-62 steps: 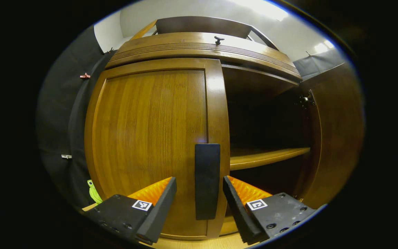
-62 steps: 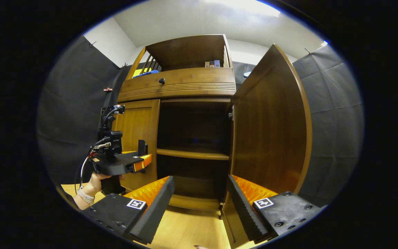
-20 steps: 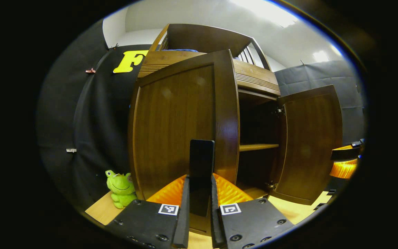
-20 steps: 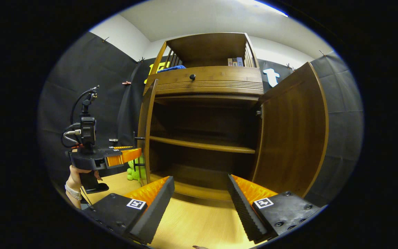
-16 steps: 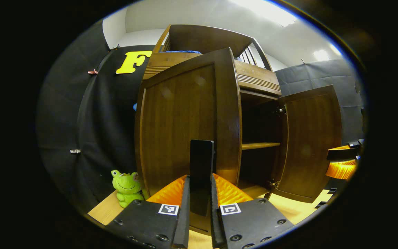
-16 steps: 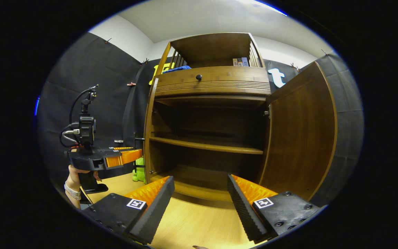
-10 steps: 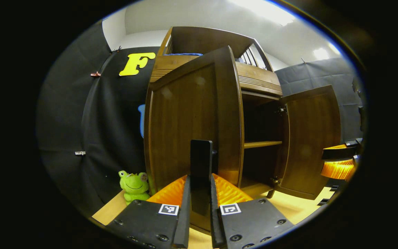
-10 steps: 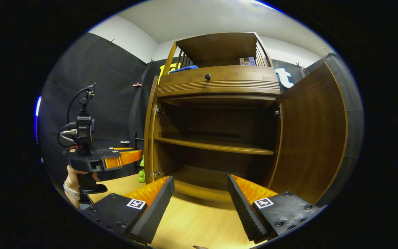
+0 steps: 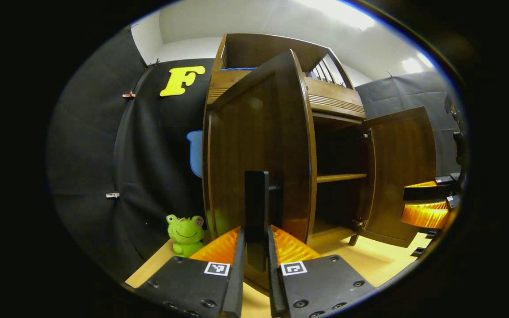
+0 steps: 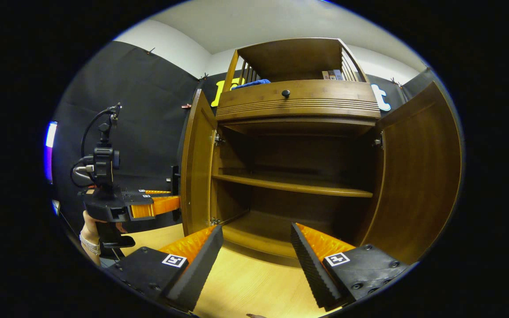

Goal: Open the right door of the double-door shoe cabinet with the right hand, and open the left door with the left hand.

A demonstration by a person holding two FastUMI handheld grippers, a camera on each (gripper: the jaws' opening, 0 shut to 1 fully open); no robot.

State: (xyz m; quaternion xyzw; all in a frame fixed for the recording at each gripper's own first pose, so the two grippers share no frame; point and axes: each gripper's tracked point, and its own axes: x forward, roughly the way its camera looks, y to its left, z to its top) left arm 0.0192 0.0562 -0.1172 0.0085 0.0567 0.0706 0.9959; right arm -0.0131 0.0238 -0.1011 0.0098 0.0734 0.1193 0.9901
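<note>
Shoe cabinet (image 10: 296, 176): both doors standing open. Left gripper (image 9: 254, 245) clamping the left door (image 9: 254, 150) handle (image 9: 256, 203), at 12 o'clock. Right gripper (image 10: 256, 247) gaping wide, holding nothing.

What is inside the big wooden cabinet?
Inside the cabinet you can see one wooden shelf and a bare bottom board. No shoes show. The back is dark, so small things could hide there.

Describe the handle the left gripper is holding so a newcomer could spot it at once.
Start at the tall wooden shoe cabinet with both doors swung open. Go to its left door, seen from its outer face in the left gripper view. The handle is the upright dark bar near that door's free edge, pinched between the left gripper fingers; it is the one dark, flat bar against the brown wood.
</note>
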